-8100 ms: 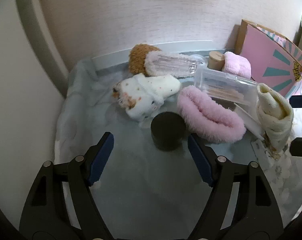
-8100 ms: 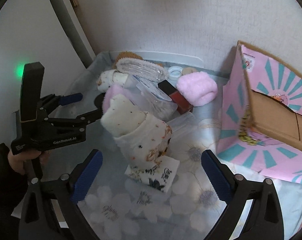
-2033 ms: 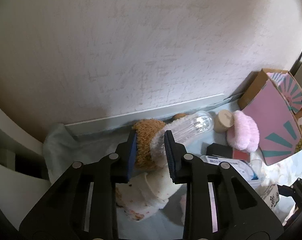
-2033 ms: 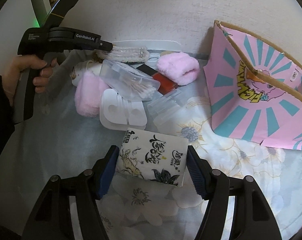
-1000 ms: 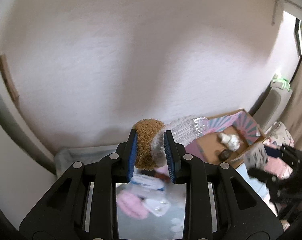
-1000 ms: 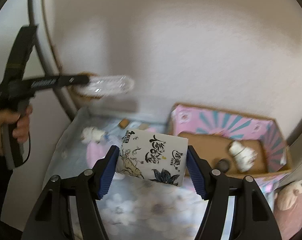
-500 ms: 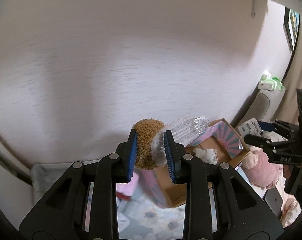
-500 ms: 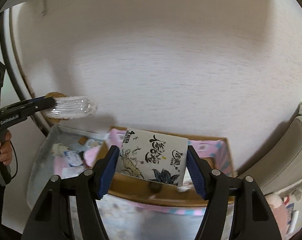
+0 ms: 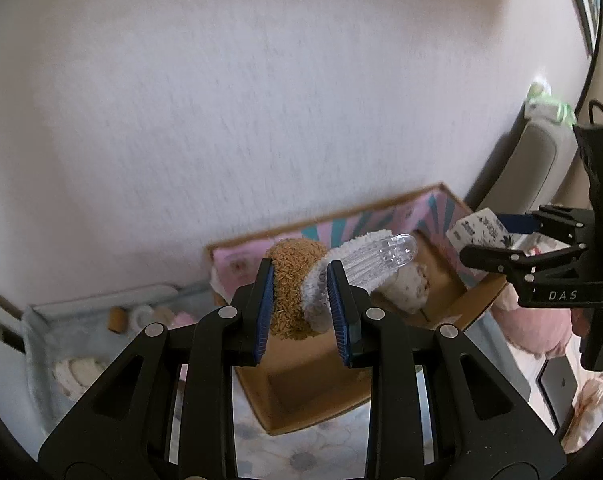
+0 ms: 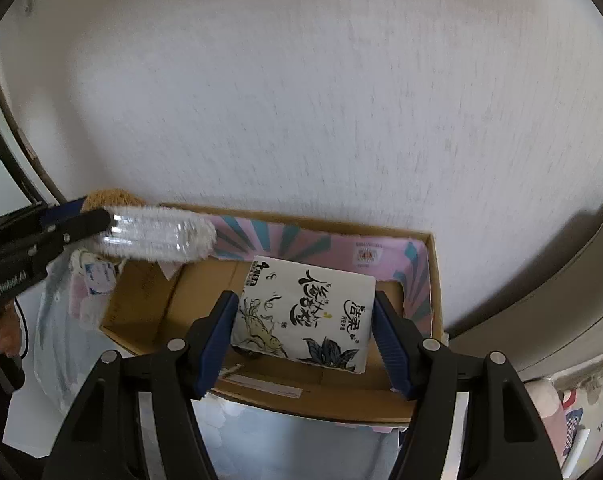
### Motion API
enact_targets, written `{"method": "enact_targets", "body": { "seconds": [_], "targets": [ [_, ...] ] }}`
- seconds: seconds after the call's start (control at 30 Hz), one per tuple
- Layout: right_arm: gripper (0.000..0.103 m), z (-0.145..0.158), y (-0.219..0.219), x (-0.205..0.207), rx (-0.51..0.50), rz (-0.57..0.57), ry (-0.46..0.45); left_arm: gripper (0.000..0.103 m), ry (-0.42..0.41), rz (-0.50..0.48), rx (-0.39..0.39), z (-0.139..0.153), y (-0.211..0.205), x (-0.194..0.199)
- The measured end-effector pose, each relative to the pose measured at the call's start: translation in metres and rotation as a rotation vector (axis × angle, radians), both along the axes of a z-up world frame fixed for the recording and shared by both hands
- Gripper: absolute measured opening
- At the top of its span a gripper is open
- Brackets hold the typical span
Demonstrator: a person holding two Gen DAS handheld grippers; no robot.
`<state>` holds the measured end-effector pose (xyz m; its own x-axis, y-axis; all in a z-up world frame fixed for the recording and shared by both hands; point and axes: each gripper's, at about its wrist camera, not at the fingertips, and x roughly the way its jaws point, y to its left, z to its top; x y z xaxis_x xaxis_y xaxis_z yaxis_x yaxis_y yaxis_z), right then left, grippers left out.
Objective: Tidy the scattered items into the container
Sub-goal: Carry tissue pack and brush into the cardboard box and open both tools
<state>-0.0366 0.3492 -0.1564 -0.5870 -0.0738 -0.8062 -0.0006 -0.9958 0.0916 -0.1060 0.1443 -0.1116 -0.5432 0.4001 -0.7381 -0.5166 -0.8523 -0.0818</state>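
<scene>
Two handheld grippers, both angled downward. The left gripper (image 9: 300, 298) has black arms and blue pads, its jaws drawn close together and clamped on a plush toy (image 9: 297, 280), whose clear plastic end sticks out to the right past the fingertips. Seen from the right wrist camera, that gripper reaches in from the left edge, with a person's hand (image 10: 5, 330) wrapped around its handle low at the left. The right gripper (image 10: 303, 322) stands about half spread, its blue pads pressed against both sides of a tissue pack (image 10: 305, 314). In the left wrist view it enters from the right edge.
</scene>
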Motion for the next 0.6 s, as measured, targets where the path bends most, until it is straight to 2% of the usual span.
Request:
{"method": "enact_targets", "body": {
  "seconds": [0.17,0.3,0.4,0.43,0.47,0.5,0.53,0.6],
  "targets": [
    [0.062,-0.019,0.006,0.000,-0.027,-0.006,-0.042,0.024,-0.018,-0.008,-0.022,-0.014,0.015,0.002],
    [0.062,-0.022,0.005,-0.001,-0.032,0.004,-0.051,0.024,-0.039,-0.010,-0.021,-0.017,0.022,-0.001],
    [0.062,-0.020,0.009,-0.004,-0.048,0.009,-0.057,0.033,-0.096,-0.004,0.003,-0.022,0.024,-0.007],
    [0.063,-0.020,0.009,-0.007,-0.057,0.012,-0.067,0.042,-0.116,0.011,0.005,-0.023,0.023,-0.010],
    [0.064,-0.022,0.008,-0.011,-0.068,0.017,-0.087,0.070,-0.131,0.026,0.008,-0.024,0.021,-0.012],
    [0.068,-0.024,0.009,-0.013,-0.081,0.021,-0.109,0.091,-0.137,0.034,0.010,-0.024,0.019,-0.013],
    [0.078,-0.026,0.010,-0.014,-0.088,0.015,-0.119,0.102,-0.131,0.042,0.012,-0.023,0.017,-0.012],
    [0.082,-0.026,0.012,-0.014,-0.088,0.002,-0.124,0.102,-0.109,0.046,0.030,-0.018,0.014,-0.010]
  ]
}}
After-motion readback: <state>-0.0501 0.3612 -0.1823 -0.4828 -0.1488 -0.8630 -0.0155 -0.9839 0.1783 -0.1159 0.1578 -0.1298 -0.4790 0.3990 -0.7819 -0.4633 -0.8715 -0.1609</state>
